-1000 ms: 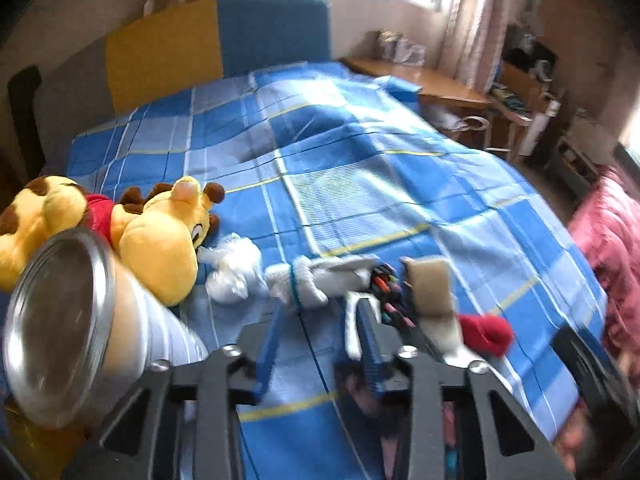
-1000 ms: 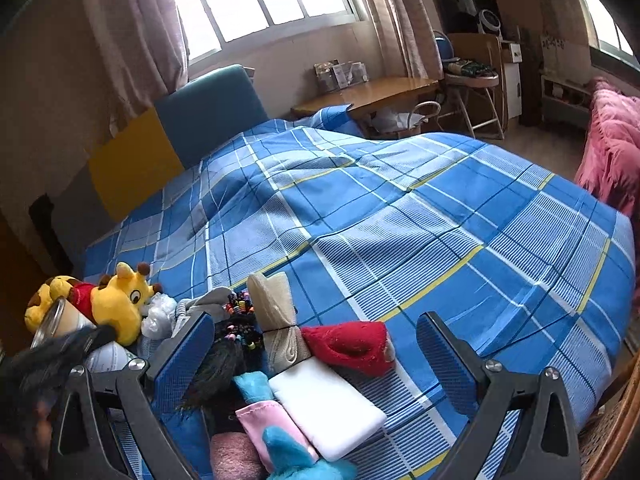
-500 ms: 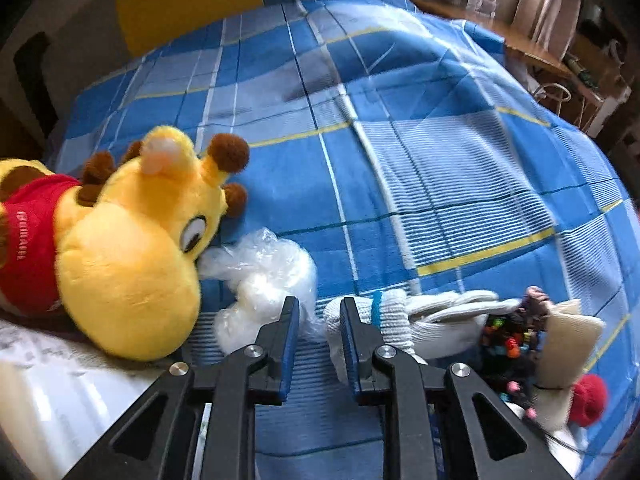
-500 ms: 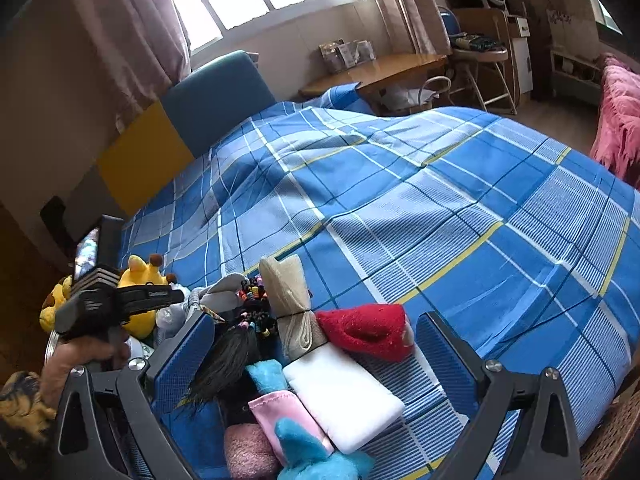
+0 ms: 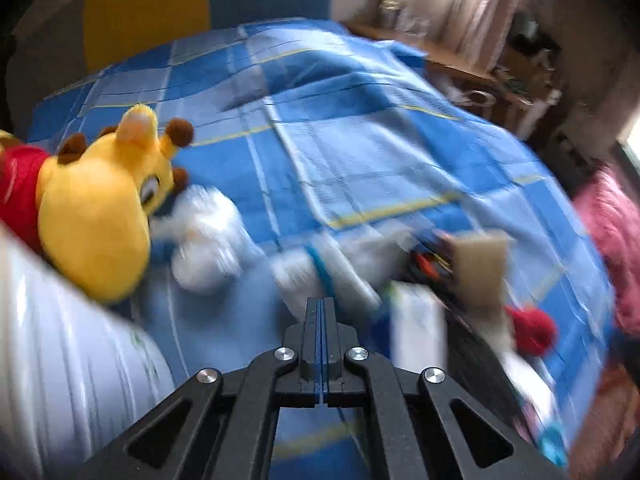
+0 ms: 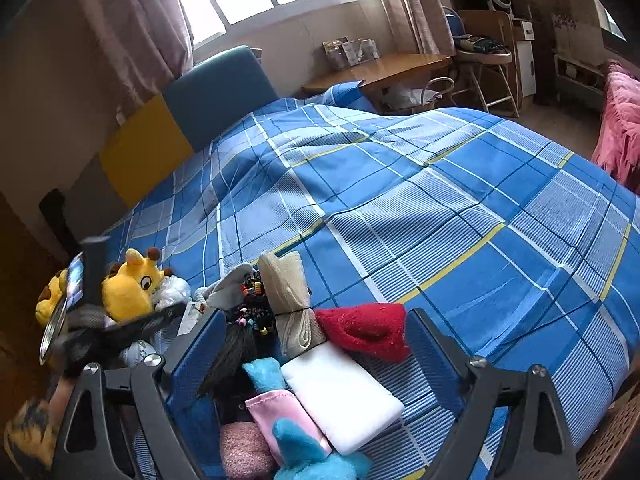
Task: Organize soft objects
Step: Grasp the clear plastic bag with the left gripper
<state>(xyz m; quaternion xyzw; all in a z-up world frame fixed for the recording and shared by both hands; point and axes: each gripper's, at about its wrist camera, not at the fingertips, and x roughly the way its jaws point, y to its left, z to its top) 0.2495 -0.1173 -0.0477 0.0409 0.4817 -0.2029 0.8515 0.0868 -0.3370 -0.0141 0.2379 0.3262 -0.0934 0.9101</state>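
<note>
The left gripper [image 5: 322, 308] is hovering over the blue plaid bed [image 6: 460, 208] with its jaws pressed fully together, gripping nothing, just in front of a white glove [image 5: 332, 268] (blurred). The right gripper [image 6: 316, 344] is closing its wide jaws around a pile of soft items beside the yellow plush giraffe [image 6: 128, 286], the red sock [image 6: 366, 330] and white cloth [image 6: 344, 396] lying untouched between them.

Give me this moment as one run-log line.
left gripper: shut, empty, above white gloves | right gripper: jaws closing, wide, nothing gripped, over red sock | yellow plush: on bed
</note>
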